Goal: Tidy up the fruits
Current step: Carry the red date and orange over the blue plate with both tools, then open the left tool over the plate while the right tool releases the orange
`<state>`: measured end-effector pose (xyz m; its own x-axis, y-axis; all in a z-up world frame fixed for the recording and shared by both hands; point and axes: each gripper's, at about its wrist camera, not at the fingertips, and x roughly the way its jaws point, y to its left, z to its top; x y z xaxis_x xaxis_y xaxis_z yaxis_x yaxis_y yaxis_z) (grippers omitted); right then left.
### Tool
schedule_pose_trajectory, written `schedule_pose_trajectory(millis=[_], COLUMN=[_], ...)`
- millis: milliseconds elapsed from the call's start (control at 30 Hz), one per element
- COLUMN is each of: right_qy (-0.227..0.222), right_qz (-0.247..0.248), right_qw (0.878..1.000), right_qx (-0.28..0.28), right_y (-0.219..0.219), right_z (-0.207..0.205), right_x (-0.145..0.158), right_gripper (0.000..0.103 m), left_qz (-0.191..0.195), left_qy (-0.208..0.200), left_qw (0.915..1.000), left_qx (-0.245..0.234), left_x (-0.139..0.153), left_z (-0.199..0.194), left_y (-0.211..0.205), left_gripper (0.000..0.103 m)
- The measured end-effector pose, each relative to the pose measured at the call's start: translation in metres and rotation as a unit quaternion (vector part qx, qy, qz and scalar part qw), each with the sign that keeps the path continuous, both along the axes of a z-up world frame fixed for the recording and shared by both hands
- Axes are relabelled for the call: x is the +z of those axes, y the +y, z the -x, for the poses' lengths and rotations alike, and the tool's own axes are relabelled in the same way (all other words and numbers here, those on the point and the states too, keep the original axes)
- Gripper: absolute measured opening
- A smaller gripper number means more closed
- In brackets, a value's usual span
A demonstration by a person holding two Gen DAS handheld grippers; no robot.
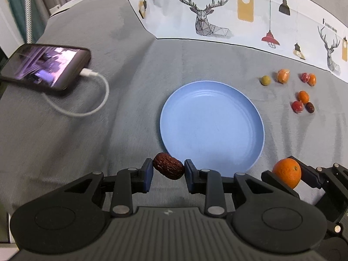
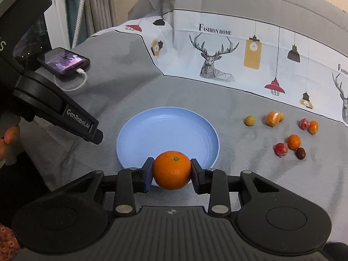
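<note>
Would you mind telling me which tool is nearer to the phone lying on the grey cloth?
Left. The left tool, holding a dried date, is on the phone's side of the blue plate; the right tool, holding an orange, sits farther away.

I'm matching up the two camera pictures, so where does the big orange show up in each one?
Left wrist view: the big orange sits low at the right, clamped in the right claw.
Right wrist view: it is at bottom centre, between that claw's pads.
Shared landmark: the blue plate, just beyond it in both.
</note>
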<state>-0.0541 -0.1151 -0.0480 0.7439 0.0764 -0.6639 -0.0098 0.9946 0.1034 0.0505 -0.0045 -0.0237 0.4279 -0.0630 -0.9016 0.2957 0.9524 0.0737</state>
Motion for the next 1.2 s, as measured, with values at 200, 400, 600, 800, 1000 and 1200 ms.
schedule_pose_trajectory(millis=[200, 400, 600, 800, 1000, 1200], right_qy=[0.018, 0.039, 0.057, 0.068, 0.071, 0.056], right_qz=[0.001, 0.005, 0.007, 0.018, 0.019, 0.028], right_qw=[1.000, 0.999, 0.998, 0.998, 0.997, 0.998], right_qx=[-0.005, -0.004, -0.002, 0.004, 0.002, -0.004], right_y=[-0.006, -0.008, -0.010, -0.010, -0.011, -0.014], right_z=[-0.025, -0.048, -0.064, -0.079, -0.091, -0.074], right_x=[-0.013, -0.031, -0.045, -0.057, -0.057, -0.040], right_gripper=[0.037, 0.037, 0.037, 0.037, 0.059, 0.096], left_qz=[-0.012, -0.023, -0.035, -0.049, -0.042, -0.039], left_qy=[0.005, 0.011, 0.012, 0.011, 0.003, -0.033], left_qw=[0.9999, 0.9993, 0.9986, 0.9977, 0.9963, 0.9921], left_qx=[-0.010, -0.025, -0.038, -0.046, -0.075, -0.115], left_x=[-0.015, -0.033, -0.050, -0.063, -0.065, -0.045], left_z=[-0.022, -0.041, -0.059, -0.074, -0.080, -0.061], left_y=[-0.013, -0.026, -0.036, -0.044, -0.051, -0.053], left_gripper=[0.034, 0.034, 0.034, 0.034, 0.090, 0.103])
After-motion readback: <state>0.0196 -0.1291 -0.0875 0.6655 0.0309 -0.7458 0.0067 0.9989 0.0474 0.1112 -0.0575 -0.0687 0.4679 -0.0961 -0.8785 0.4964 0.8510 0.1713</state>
